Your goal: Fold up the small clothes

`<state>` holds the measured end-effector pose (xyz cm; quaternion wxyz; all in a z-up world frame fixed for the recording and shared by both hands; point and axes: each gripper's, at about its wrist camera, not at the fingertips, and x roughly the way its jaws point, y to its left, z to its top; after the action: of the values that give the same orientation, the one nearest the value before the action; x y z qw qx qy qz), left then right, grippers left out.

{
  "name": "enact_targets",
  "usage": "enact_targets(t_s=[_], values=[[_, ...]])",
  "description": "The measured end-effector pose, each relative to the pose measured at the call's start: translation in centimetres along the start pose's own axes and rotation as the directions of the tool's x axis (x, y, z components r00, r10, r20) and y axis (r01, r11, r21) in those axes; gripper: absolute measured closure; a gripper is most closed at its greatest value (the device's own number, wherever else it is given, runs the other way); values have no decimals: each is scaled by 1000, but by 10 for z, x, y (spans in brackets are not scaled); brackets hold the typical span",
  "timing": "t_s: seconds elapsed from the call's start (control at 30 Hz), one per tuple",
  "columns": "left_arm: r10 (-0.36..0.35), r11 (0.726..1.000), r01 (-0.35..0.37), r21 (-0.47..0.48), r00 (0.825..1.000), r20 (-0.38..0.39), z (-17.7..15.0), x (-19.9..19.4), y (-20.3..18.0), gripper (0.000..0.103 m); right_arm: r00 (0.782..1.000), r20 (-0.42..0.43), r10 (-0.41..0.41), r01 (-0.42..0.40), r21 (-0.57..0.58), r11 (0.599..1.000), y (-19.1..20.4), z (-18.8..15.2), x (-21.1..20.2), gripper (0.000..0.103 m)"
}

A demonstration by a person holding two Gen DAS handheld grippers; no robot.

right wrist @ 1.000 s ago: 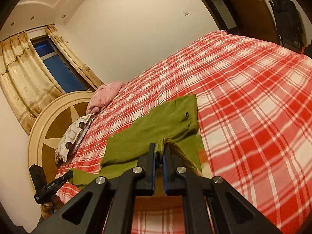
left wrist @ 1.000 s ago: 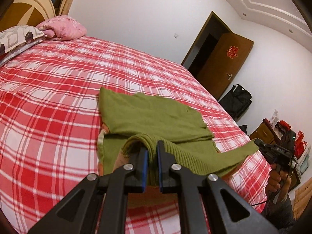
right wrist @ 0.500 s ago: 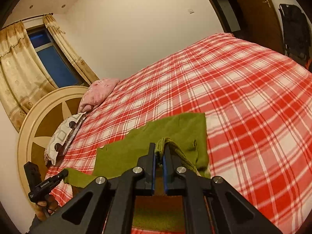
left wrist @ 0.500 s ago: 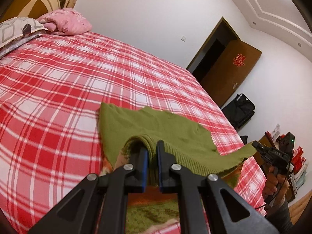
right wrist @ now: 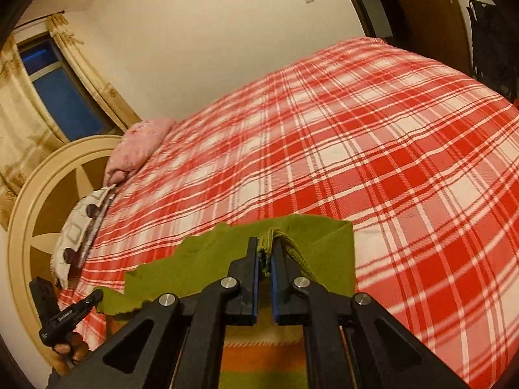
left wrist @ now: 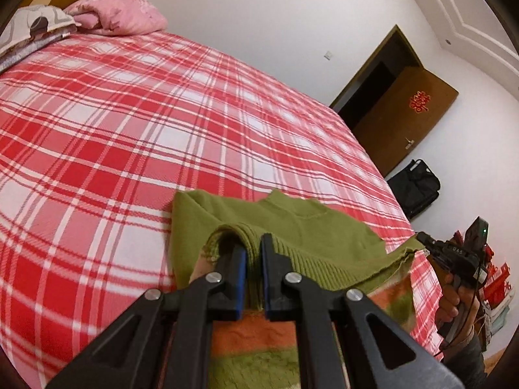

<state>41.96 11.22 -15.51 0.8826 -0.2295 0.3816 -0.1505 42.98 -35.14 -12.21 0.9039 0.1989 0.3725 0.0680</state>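
Observation:
A small green knitted garment (left wrist: 301, 227) (right wrist: 207, 259) lies at the near edge of the bed, its ribbed hem lifted and stretched between my two grippers. My left gripper (left wrist: 252, 249) is shut on one corner of the hem. My right gripper (right wrist: 265, 253) is shut on the other corner, where the knit bunches between the pads. In the left wrist view the right gripper (left wrist: 421, 238) shows at the far right with green cloth in its tip. The right wrist view shows the left gripper (right wrist: 97, 295) at lower left holding its corner. An orange and green striped fabric (left wrist: 259, 340) lies under the hem.
The bed has a red and white plaid cover (left wrist: 162, 123) (right wrist: 389, 149). A pink pillow (left wrist: 123, 19) and a patterned pillow (right wrist: 81, 227) rest by the round headboard (right wrist: 35, 201). A brown door (left wrist: 408, 120) and a black bag (left wrist: 415, 188) stand beyond the bed.
Both grippers have drawn back toward the bed's near edge with the hem, dragging the green garment along. Less of it lies spread on the plaid, and the striped fabric now shows below.

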Motion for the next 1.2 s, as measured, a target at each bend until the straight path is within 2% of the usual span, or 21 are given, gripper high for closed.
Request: enact_targets(t_s=[0.27,0.37,0.43,0.47,0.5,0.53,0.57,0.6,0.63,0.67,0.77,0.83,0.97,1.0,1.03,1.07,1.1,1.17,1.2], values=[[50,999,-50,-14,998,-24,12,36,9,94,997,-36,-63,63,5,998,-12,22,55,98],[83,996,-84,-15,996,-27,10,42,10,89,995,-77,-62,63,5,998,-16,27,80,98],[87,996,-87,-7,996,-26,8,41,9,88,993,-66,-93,94,10,996,-22,30,88,97],[90,996,-90,-1,996,-24,8,39,7,83,993,-68,-93,95,19,995,-25,31,90,97],[100,995,-100,14,995,-16,6,35,5,72,993,-78,-93,96,40,995,-30,31,92,97],[113,993,-113,31,994,-6,5,29,3,66,992,-81,-95,100,50,994,-34,31,90,94],[125,991,-125,45,992,8,2,22,1,52,992,-78,-94,98,50,994,-35,29,88,89],[133,989,-134,58,991,28,-1,14,-1,42,993,-67,-93,95,37,995,-35,25,80,70],[139,987,-142,70,989,46,-4,6,-2,38,994,-58,-95,97,20,995,-34,20,73,53],[146,985,-150,80,988,52,-7,1,-3,34,995,-53,-90,91,4,996,-32,15,66,49],[193,973,-197,119,980,46,-23,-5,-5,34,994,-82,-72,68,-51,996,-24,2,58,49],[211,969,-212,128,977,20,-36,-3,-2,34,988,-110,-108,97,-103,990,-18,-3,60,49],[252,963,-249,104,968,-11,-54,6,7,34,969,-175,-176,155,-127,980,-17,-6,84,49],[266,960,-263,101,964,-19,-57,8,9,34,965,-194,-178,154,-133,979,-16,-7,90,53],[271,959,-267,96,962,-26,-59,10,12,34,954,-209,-215,180,-172,968,-13,-9,100,76],[270,960,-266,90,962,-31,-60,10,13,34,943,-198,-268,227,-208,951,-9,-10,103,87],[272,959,-268,94,962,-31,-62,10,13,34,937,-185,-296,254,-221,941,-7,-10,104,94],[284,954,-279,112,958,-35,-62,11,11,34,940,-147,-307,273,-212,938,-7,-6,100,97],[294,950,-287,126,955,-38,-62,13,10,33,935,-118,-336,307,-207,929,-8,-2,98,98]])
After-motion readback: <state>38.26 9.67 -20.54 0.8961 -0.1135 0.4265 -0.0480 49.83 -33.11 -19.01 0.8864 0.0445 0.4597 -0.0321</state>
